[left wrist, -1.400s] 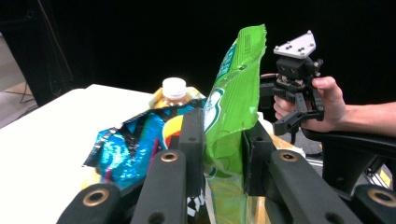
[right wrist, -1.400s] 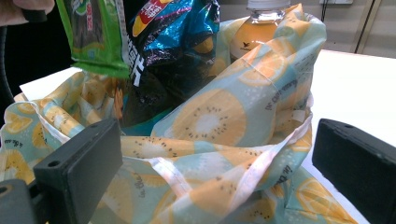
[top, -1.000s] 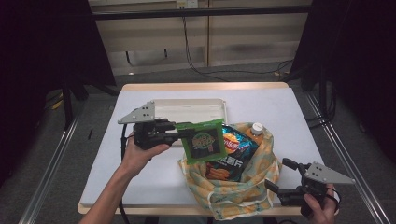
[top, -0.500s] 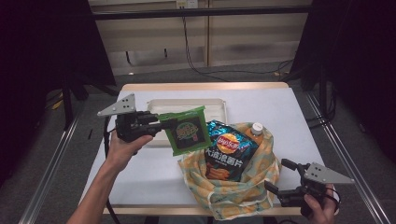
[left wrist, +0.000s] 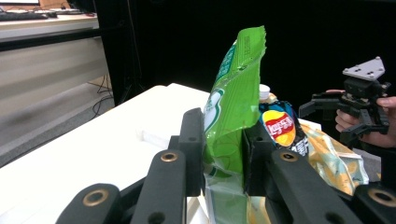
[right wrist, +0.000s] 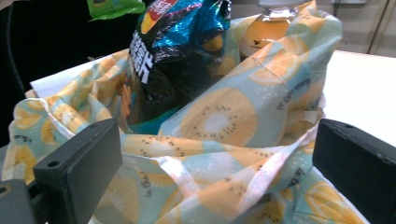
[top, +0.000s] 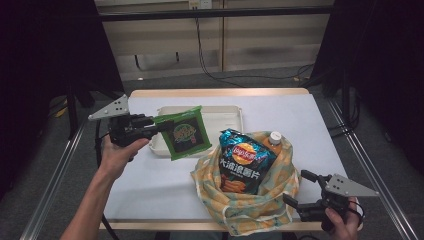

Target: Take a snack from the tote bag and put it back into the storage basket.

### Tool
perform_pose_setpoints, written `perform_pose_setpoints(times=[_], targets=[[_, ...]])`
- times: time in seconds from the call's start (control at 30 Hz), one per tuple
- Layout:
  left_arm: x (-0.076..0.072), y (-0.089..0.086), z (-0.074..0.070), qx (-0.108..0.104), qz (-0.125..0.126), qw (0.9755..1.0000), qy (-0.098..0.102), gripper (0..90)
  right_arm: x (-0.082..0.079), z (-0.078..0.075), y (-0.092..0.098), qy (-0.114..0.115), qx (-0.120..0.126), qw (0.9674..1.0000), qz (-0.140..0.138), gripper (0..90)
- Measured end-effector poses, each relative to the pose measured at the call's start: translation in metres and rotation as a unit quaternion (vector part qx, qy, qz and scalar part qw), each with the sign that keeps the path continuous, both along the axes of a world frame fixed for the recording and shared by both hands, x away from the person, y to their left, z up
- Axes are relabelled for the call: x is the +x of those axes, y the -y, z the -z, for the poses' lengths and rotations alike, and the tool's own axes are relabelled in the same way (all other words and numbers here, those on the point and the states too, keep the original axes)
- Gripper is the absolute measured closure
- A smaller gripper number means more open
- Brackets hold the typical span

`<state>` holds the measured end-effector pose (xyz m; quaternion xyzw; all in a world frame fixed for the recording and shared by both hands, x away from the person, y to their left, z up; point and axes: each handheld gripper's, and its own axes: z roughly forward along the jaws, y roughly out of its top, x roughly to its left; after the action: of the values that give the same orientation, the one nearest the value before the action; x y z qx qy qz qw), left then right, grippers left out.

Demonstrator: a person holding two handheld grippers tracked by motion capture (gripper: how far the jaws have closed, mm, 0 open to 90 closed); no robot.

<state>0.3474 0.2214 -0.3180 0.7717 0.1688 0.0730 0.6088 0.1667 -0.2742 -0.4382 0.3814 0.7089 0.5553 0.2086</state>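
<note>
Fabric tote bag (top: 250,205), kiwi-slice print, sits at approx 6 o'clock on the white table (top: 150,185), near the front edge. Right gripper (top: 300,192) is at 5 o'clock, just beside the bag; in the right gripper view its jaws stand wide w/ the bag's rim between them, pads not pressing. Inside the bag: a blue chip bag (top: 245,162) stands upright, w/ an orange drink bottle (top: 274,140) behind it at the bag's 1 o'clock. Left gripper (top: 159,126), at 9 o'clock, is clamped narrow on the edge of a green snack packet (top: 184,132); the left gripper view shows pads pinching the foil. Packet is held in the air over the front of a white tray (top: 225,116), which lies at 12 o'clock, farther back.
</note>
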Motion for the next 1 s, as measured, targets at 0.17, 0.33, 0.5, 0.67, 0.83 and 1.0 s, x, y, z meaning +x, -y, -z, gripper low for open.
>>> perform_pose_setpoints(times=[0.17, 0.33, 0.5, 0.67, 0.83, 1.0], targets=[[0.008, -0.008, 0.005, 0.001, -0.013, 0.9999, -0.003, 74.6, 0.002, 0.001, 0.001, 0.000, -0.001, 1.0000, 0.001, 0.9], [0.017, -0.019, 0.008, 0.012, -0.026, 0.9996, 0.002, 74.5, 0.001, 0.000, 0.000, 0.000, -0.002, 1.0000, -0.002, 0.9], [0.030, -0.023, 0.016, 0.025, -0.042, 0.9988, -0.006, 74.5, 0.001, 0.000, 0.000, 0.001, -0.003, 1.0000, 0.000, 0.9], [0.044, -0.029, 0.021, 0.031, -0.055, 0.9979, -0.013, 74.5, 0.002, 0.001, 0.002, -0.001, 0.001, 1.0000, 0.002, 0.9], [0.060, -0.037, 0.030, 0.042, -0.079, 0.9958, -0.020, 74.6, 0.004, 0.001, 0.002, -0.003, 0.003, 1.0000, 0.004, 0.9], [0.076, -0.041, 0.040, 0.060, -0.092, 0.9936, -0.028, 74.6, 0.004, 0.001, 0.003, -0.003, 0.005, 1.0000, 0.003, 0.8]])
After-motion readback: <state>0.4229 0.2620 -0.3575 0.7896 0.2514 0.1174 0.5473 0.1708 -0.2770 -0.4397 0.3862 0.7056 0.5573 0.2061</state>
